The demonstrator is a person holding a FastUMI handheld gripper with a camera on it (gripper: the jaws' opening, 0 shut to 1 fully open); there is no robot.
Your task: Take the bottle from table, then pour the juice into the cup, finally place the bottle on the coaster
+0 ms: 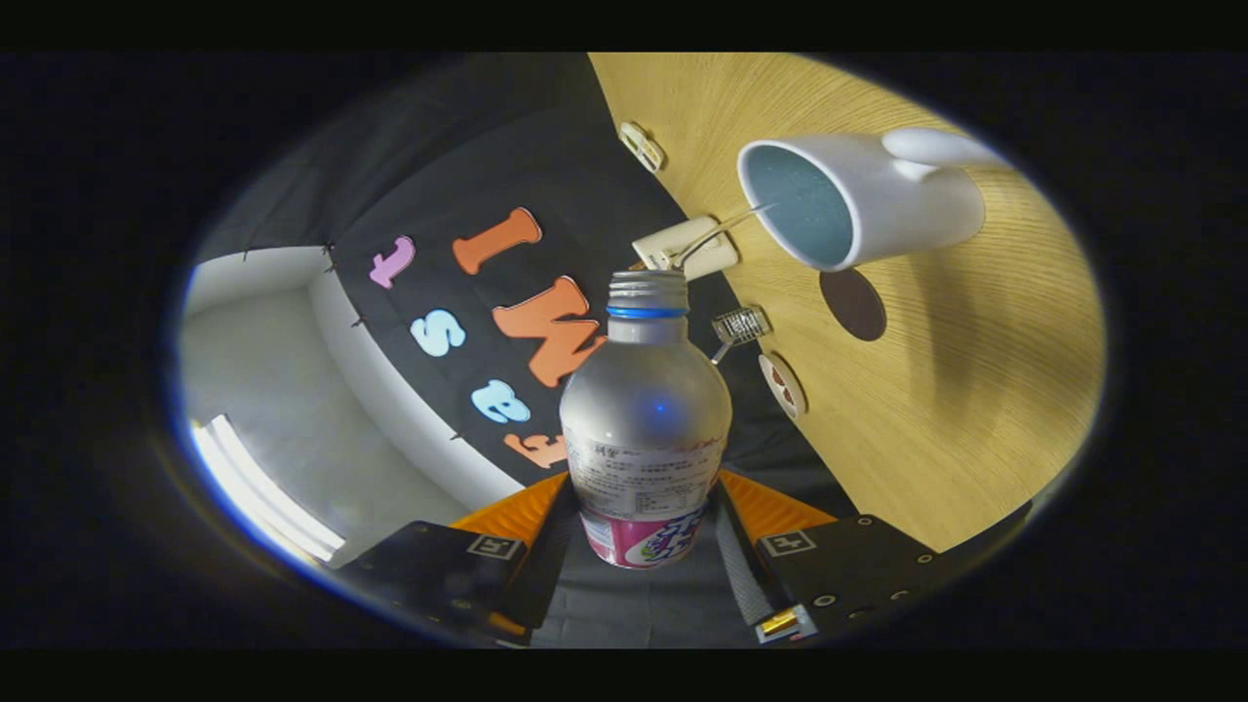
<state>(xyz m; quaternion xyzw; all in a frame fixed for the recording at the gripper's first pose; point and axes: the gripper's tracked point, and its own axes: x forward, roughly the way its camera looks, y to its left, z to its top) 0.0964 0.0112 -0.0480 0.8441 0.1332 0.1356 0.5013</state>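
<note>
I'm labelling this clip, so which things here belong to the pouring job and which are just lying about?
Belong to the job:
bottle, held between the tool's fingers
white cup
dark round coaster

Lying about:
wall socket
small metal clip
small round disc

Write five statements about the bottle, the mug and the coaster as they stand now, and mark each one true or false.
1. The gripper holds the bottle between its two fingers. True.
2. The bottle's cap is on. False: the threaded neck is bare and open.
3. The white mug is beyond the bottle's mouth, with its opening in view. True.
4. The bottle stands on the dark round coaster. False: the coaster lies bare on the wooden table, near the mug, and the bottle is held apart from it.
5. The mug's inside is red. False: it looks pale blue-green.
</note>
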